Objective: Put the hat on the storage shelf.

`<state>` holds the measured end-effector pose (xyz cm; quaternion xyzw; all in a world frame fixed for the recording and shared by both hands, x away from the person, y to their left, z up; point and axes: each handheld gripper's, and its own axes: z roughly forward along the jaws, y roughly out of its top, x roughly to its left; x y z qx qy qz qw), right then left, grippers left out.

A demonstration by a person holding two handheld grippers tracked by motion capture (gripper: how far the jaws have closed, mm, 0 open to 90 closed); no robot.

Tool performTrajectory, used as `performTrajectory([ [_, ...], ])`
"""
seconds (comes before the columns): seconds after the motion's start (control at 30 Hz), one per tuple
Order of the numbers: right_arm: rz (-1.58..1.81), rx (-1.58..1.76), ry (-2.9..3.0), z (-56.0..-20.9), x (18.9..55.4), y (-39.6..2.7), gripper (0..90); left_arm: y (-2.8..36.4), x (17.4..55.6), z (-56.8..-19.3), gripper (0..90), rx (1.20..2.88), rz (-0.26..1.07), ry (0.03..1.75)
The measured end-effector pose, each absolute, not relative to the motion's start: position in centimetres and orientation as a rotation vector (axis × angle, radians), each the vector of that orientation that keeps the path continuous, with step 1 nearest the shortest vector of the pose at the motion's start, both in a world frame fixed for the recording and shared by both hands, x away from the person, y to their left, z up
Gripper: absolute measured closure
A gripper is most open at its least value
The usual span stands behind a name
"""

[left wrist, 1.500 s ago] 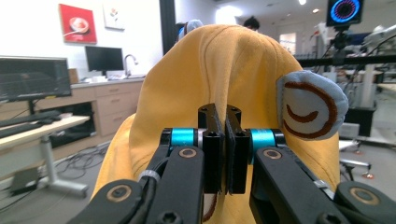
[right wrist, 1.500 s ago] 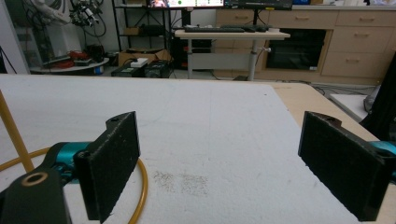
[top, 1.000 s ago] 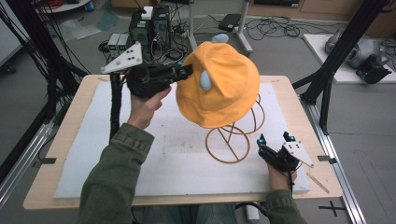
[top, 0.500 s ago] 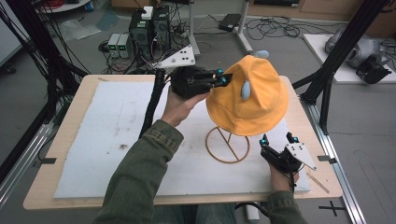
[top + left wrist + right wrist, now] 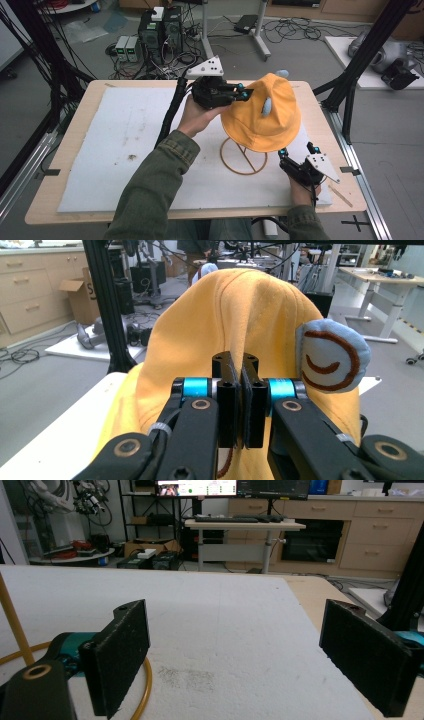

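Hat (image 5: 260, 120) time: the yellow hat sits on top of a wire stand (image 5: 244, 157), over the white mat (image 5: 100, 145) on the table (image 5: 65, 215). It looks like the hat is being set on the stand so it keeps its round shape. The left gripper (image 5: 244, 93) is closed tight on a fold of the hat's cloth, up near the top, next to a little blue ear (image 5: 332, 360). That pinch lets the hand steer the hat over the stand. From the left gripper view the yellow cloth runs right between the two black jaws. The right gripper (image 5: 297, 150) rests on the mat just beside the stand's round foot (image 5: 142, 690), under the hat's brim. Its jaws are wide apart and hold nothing. It seems to wait there, ready to help.
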<state>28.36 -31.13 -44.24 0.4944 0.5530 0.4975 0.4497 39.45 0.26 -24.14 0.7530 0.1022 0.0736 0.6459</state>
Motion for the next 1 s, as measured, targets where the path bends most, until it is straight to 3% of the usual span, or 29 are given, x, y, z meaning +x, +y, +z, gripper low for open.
performTrajectory([
  [0.6, 1.233, 1.223, 1.360, -44.2, 28.3, -31.3, 12.4, 0.7, 40.1, -25.4, 86.2, 1.708, 0.151, 0.273],
  [0.67, 1.231, 1.224, 1.366, -44.2, 28.3, -31.3, 12.5, 0.7, 40.0, -25.2, 72.2, 1.693, 0.150, 0.282],
  [0.7, 1.228, 1.224, 1.361, -44.3, 28.4, -31.3, 12.4, 0.7, 39.9, -25.1, 49.7, 1.691, 0.159, 0.298],
  [0.73, 1.228, 1.224, 1.361, -44.3, 28.4, -31.3, 12.4, 0.7, 39.9, -25.1, 49.7, 1.690, 0.163, 0.312],
  [0.77, 1.235, 1.232, 1.359, -44.2, 28.3, -31.3, 12.5, 0.9, 39.9, -25.0, 40.5, 1.694, 0.166, 0.317],
  [0.8, 1.235, 1.232, 1.359, -44.2, 28.3, -31.3, 12.5, 1.0, 40.0, -25.1, 40.5, 1.695, 0.171, 0.325],
  [0.83, 1.233, 1.223, 1.356, -44.2, 28.3, -31.3, 12.4, 1.1, 39.9, -25.1, 28.1, 1.692, 0.184, 0.342],
  [1.0, 1.228, 1.223, 1.361, -44.2, 28.3, -31.3, 12.4, 2.6, 39.4, -24.8, 18.6, 1.655, 0.226, 0.359],
])
